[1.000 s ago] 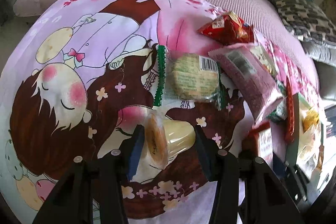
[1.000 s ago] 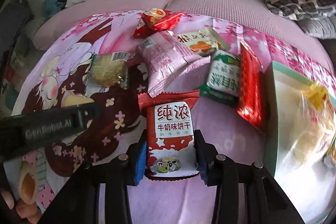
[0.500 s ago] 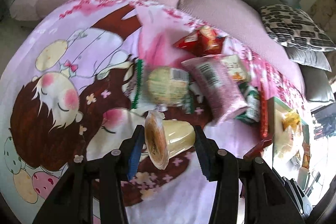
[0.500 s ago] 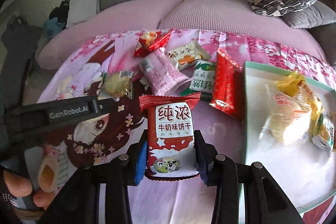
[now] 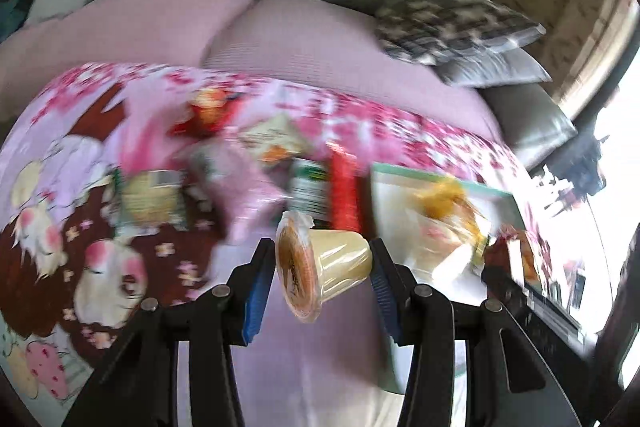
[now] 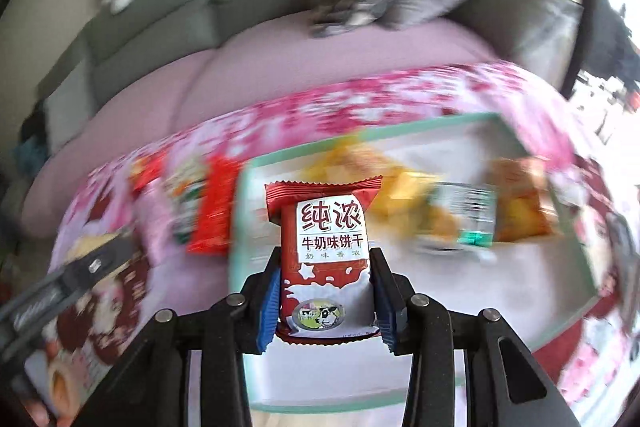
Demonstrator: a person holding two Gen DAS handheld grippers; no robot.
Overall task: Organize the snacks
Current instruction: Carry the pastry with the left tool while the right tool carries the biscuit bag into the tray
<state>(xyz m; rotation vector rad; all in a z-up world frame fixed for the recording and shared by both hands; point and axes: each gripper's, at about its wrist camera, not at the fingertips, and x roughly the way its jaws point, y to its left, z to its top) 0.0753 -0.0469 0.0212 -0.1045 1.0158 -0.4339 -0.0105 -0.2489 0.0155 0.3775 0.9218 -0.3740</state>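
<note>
Both grippers have swung toward the tray [image 6: 472, 119]: left gripper [image 5: 318, 277] clamps a pudding cup [image 5: 320, 263] (lying sideways) above the pink blanket [image 5: 312, 367]; right gripper [image 6: 325, 297] pinches a red biscuit packet [image 6: 325, 247] over the tray; loose snacks [image 5: 256, 163] lie beyond.

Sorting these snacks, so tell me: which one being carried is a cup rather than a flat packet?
The yellow jelly cup in the left gripper; the right gripper holds a flat red milk biscuit packet.
</note>
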